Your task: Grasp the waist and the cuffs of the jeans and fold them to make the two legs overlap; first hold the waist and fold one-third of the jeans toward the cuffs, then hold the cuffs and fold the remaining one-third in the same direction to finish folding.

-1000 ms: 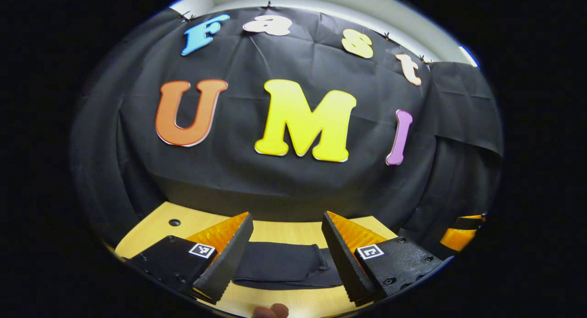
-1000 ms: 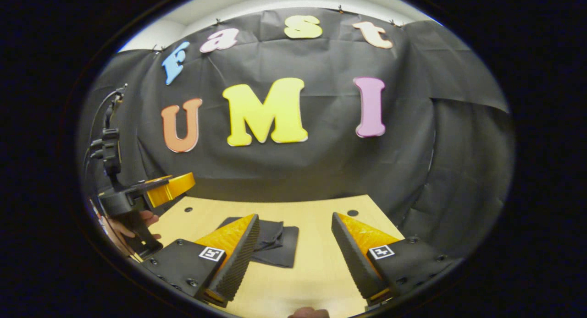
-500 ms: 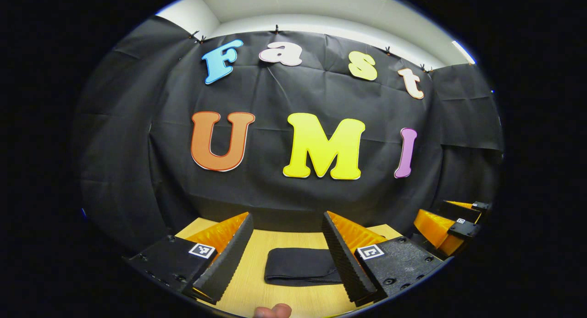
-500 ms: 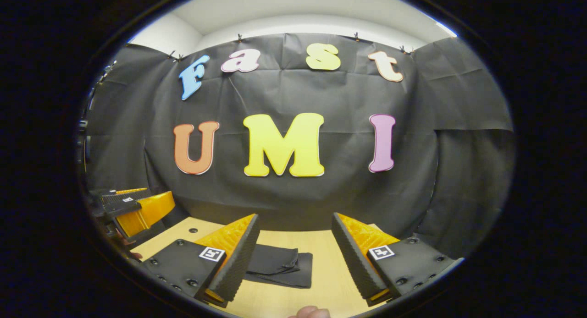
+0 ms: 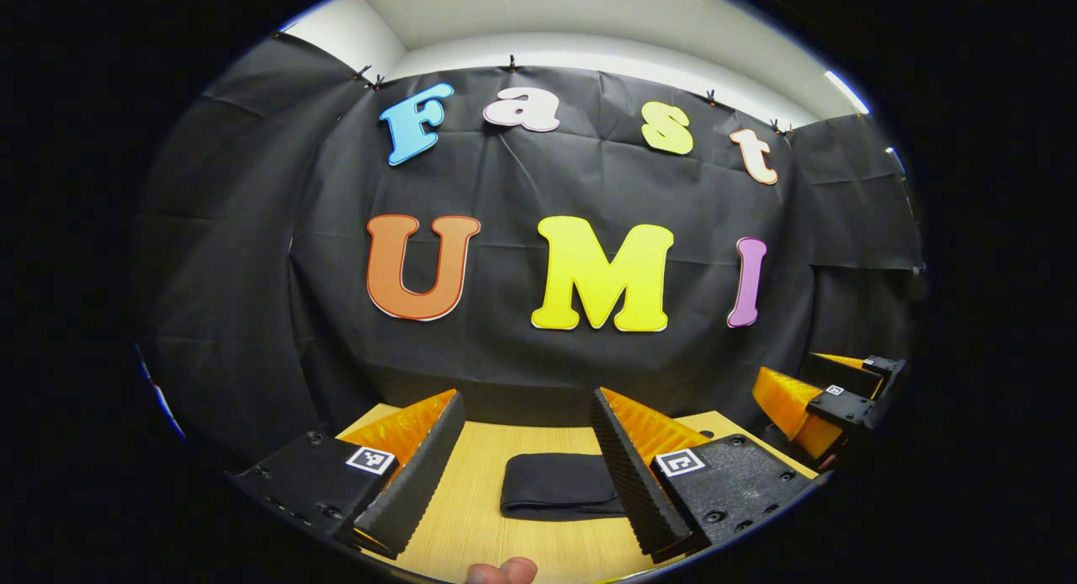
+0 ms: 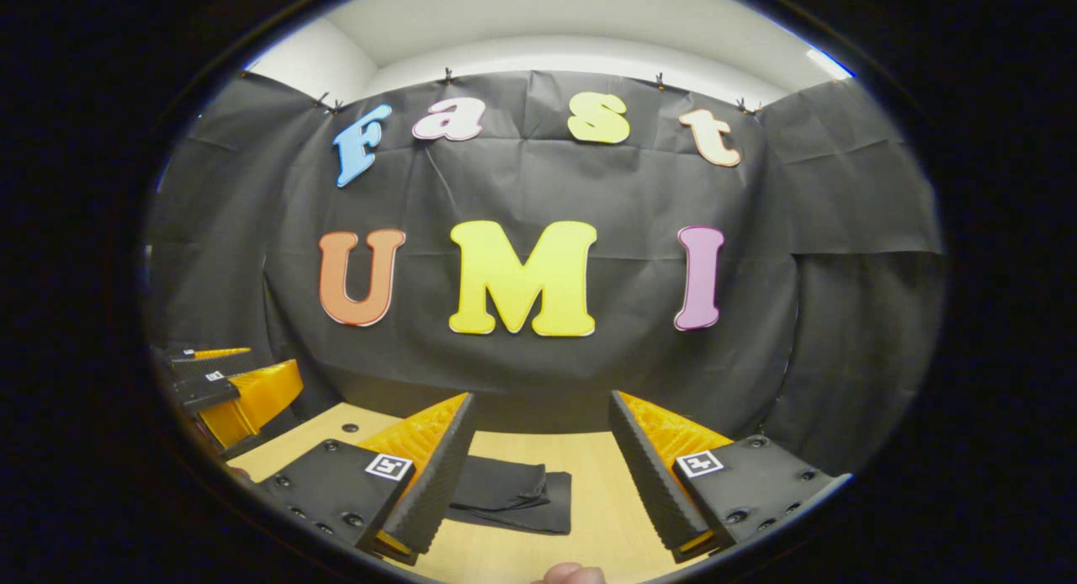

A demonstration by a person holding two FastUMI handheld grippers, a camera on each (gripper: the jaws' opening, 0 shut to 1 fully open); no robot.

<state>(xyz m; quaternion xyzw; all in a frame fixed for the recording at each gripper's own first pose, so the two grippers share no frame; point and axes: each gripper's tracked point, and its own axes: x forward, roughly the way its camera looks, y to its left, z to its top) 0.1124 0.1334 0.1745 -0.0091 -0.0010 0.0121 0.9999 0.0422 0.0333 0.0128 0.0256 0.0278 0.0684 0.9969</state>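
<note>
The dark jeans (image 5: 557, 493) lie folded into a compact flat stack on the wooden table (image 5: 471, 525). In the left gripper view my left gripper (image 5: 526, 407) is open, held back from the stack with nothing between its fingers. In the right gripper view the same folded jeans (image 6: 513, 500) sit just behind the left finger, and my right gripper (image 6: 543, 411) is open and holds nothing. The right gripper (image 5: 829, 399) also shows at the far right of the left gripper view, and the left gripper (image 6: 227, 386) at the far left of the right gripper view.
The black cloth wall (image 5: 522, 348) hangs right behind the table's far edge. A small hole (image 6: 350, 427) marks the table top near its back left. A fingertip (image 5: 502, 571) shows at the bottom edge of the left gripper view.
Both grippers have drawn back and tilted up from the table, so the folded jeans look smaller and farther off. Both stayed open. The jeans have not moved.
</note>
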